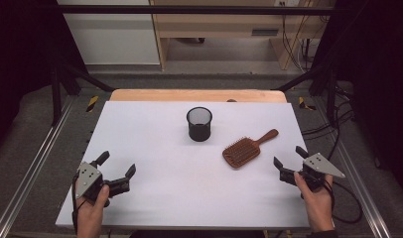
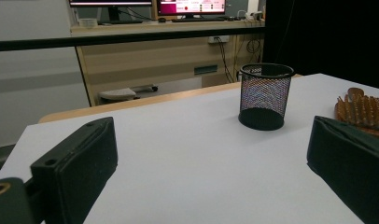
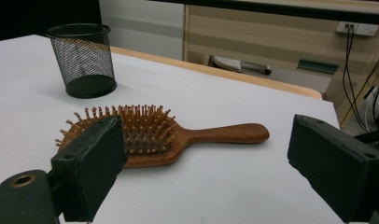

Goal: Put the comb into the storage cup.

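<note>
A black mesh cup (image 1: 199, 124) stands upright near the middle of the white table (image 1: 155, 148), and it looks empty. A wooden hairbrush (image 1: 247, 148) lies bristles up to its right, handle pointing away to the right. My left gripper (image 1: 118, 166) rests at the near left, open, with nothing between its jaws; the mesh cup (image 2: 264, 95) stands well ahead of it. My right gripper (image 1: 290, 157) sits at the near right, open and empty, a short way from the hairbrush (image 3: 164, 135), with the cup (image 3: 83, 59) farther off.
The table ends in a wooden strip (image 1: 197, 95) at the far side. Metal rails (image 1: 31, 168) run along both sides below the table. Cables (image 1: 338, 124) lie on the floor at the right. A desk with monitors (image 2: 187, 7) stands beyond.
</note>
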### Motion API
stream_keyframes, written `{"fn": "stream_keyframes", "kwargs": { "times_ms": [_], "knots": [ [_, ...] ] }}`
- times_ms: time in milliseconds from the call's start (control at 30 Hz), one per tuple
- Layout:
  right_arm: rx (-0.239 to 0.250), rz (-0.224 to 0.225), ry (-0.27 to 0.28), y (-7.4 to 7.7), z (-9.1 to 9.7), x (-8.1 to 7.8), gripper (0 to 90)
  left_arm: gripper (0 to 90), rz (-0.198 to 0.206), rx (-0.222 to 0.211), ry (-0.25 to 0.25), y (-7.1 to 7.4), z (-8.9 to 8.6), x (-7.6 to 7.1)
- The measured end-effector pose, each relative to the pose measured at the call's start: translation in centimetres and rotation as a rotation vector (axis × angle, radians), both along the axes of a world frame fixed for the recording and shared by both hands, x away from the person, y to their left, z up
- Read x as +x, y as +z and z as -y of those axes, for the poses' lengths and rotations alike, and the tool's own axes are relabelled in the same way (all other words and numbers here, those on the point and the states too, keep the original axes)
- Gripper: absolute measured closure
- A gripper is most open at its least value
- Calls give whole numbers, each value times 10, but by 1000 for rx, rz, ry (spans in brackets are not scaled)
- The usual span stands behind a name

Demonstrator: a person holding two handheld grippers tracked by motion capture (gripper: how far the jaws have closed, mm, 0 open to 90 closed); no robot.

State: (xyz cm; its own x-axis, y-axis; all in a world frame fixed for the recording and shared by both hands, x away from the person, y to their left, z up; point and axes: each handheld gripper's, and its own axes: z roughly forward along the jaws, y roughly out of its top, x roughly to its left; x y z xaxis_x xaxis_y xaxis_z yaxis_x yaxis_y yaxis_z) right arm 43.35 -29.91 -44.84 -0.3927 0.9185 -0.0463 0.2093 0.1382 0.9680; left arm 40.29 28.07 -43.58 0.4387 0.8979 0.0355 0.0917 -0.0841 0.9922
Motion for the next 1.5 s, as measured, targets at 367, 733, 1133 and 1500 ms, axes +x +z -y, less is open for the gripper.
{"fn": "stream_keyframes", "kwargs": {
  "times_ms": [367, 733, 1133, 1500],
  "knots": [
    [-11, -113, -22, -6, -6, 6, 64, 20, -9, 9, 5, -1, -1, -1],
    [-60, -389, -56, -3, -19, 58, 158, 20, -14, 6, 7, -2, -2, -1],
    [-100, -380, -91, 25, -22, 121, 701, 22, -8, -2, 9, -1, -2, -1],
    [-131, -395, -49, 6, -35, 157, 900, 22, -13, 2, 3, -1, -1, 0]
  ]
}}
